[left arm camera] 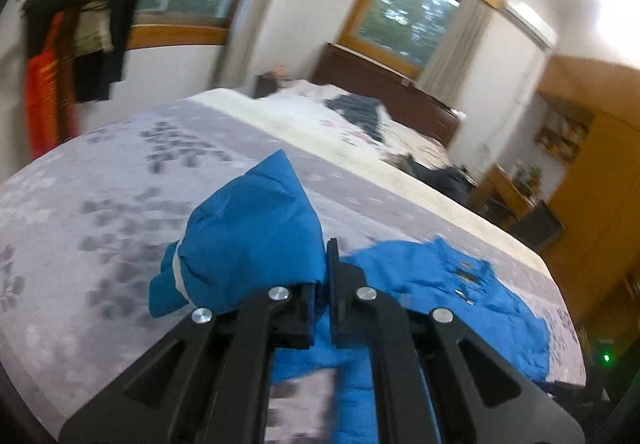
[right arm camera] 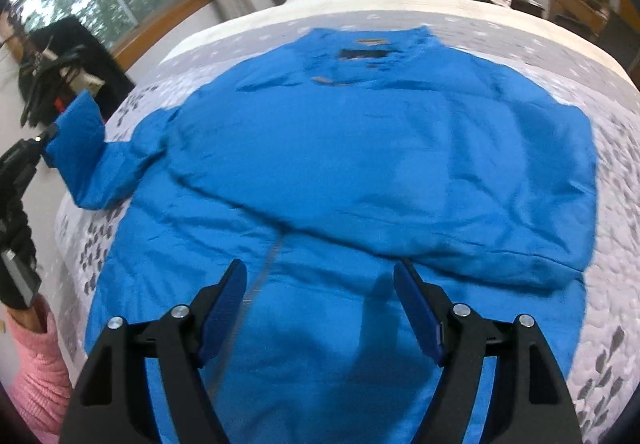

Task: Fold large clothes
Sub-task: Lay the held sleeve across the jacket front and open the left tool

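Blue jacket (right arm camera: 360, 164) lay spread across the bed (right arm camera: 580, 60), collar toward the headboard, hem at the near edge beneath my right gripper (right arm camera: 320, 308), jaws apart and empty. My left gripper (left arm camera: 322, 284) was clamped on the sleeve cuff (left arm camera: 248, 244), lifted off the bed's left side. Judged: the sleeve folds rightward over the body.

Your blue jacket (right arm camera: 360, 164) runs off the near edge of the right wrist view. Motion blur smears the dark clothes (left arm camera: 356, 108) at the bed's far end beyond telling.
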Demonstrator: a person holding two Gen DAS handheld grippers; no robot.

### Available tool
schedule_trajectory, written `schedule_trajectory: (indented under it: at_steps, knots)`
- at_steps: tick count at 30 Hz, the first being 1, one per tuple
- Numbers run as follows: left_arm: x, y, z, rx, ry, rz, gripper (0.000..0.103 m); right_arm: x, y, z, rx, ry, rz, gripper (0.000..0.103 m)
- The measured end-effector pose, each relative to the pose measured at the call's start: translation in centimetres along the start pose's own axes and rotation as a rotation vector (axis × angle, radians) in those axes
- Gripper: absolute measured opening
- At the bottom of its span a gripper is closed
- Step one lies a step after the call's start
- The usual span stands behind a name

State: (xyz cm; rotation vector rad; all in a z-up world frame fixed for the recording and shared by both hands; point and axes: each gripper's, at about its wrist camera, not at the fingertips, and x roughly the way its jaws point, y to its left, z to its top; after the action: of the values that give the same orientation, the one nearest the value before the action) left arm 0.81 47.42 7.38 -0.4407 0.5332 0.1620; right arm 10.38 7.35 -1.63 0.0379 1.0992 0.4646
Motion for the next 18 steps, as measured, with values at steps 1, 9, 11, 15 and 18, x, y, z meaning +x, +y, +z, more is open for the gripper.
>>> schedule_trajectory:
  at_steps: [1, 9, 11, 15, 18]
  knots:
    - [0.4, -1.5, -0.2, 0.021, 0.006, -0.018, 0.003, -0.1, -0.6, 0.0, 0.009, -0.007, -0.009, 0.076]
    - [4.5, -12.4, -3.7, 0.183, 0.087, -0.131, 0.003, -0.6, -4.5, 0.0, 0.073, -0.054, -0.006, 0.076]
    - [5.9, -15.1, -4.8, 0.219, 0.116, -0.157, 0.003, -0.7, -5.1, 0.0, 0.084, -0.056, 0.012, 0.076]
    - [8.5, -19.1, -7.6, 0.279, 0.175, -0.195, 0.003, -1.0, -6.0, 0.0, 0.106, -0.065, 0.028, 0.076]
    - [10.7, -21.3, -9.8, 0.310, 0.241, -0.222, 0.003, -1.4, -6.8, -0.1, 0.128, -0.079, 0.028, 0.076]
